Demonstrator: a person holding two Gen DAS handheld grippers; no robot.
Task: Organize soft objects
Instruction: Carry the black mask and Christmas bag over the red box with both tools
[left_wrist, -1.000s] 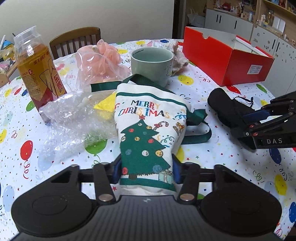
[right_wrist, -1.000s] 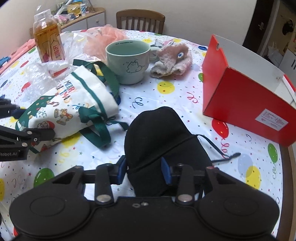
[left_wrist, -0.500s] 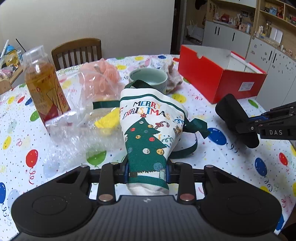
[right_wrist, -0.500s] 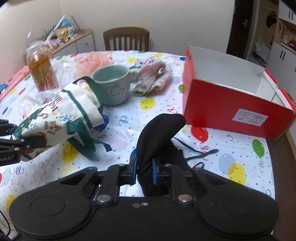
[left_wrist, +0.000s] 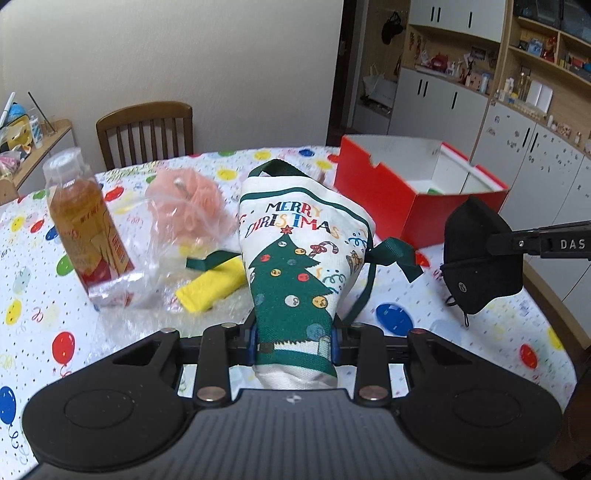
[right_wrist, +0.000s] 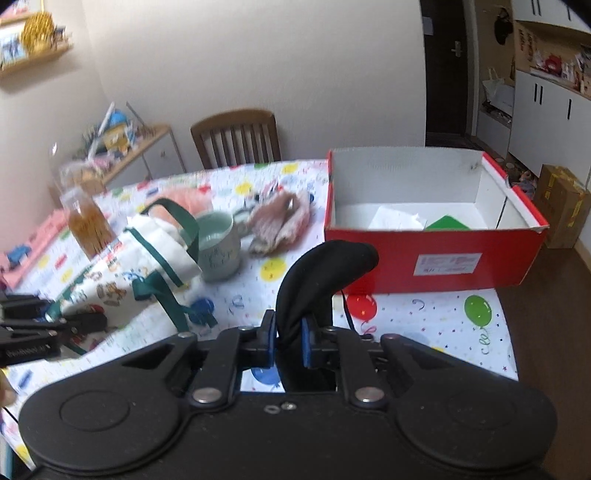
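The cloth bag (left_wrist: 295, 266) reads "MERRY CHRISTMAS" in coloured letters above a green tree, and the side of the right tongs (left_wrist: 532, 245), seen from the left wrist view, carries the letters "DAS". A white sticker (right_wrist: 447, 264) sits on the front wall of the red box (right_wrist: 436, 258), its print too small to read; the label on the tea bottle (left_wrist: 86, 225) is too blurred to read. The left tongs (left_wrist: 293, 341) are clenched on the bag's bottom end, blue pads pressing both sides, so the bag stands up and away from them, lifted off the counter (left_wrist: 44, 314) with its green strap (left_wrist: 388, 258) dangling to the right. The right tongs (right_wrist: 288, 341) are clenched on a black face mask (right_wrist: 317, 280), which rises between the pads and flops over to the right at its top, its thin ear loop (right_wrist: 345, 310) hanging just beside it. The box stands open beyond and to the right of the mask, close to the counter's right edge, with white paper and something green on its floor and much of that floor bare. Left of the bag lie a yellow cloth (left_wrist: 210, 288), crinkled clear plastic and a pink mesh puff (left_wrist: 188, 206); a green mug (right_wrist: 218, 251) and a fuzzy pinkish item (right_wrist: 280, 221) sit behind. The balloon-patterned stretch between the tongs and the box is open.
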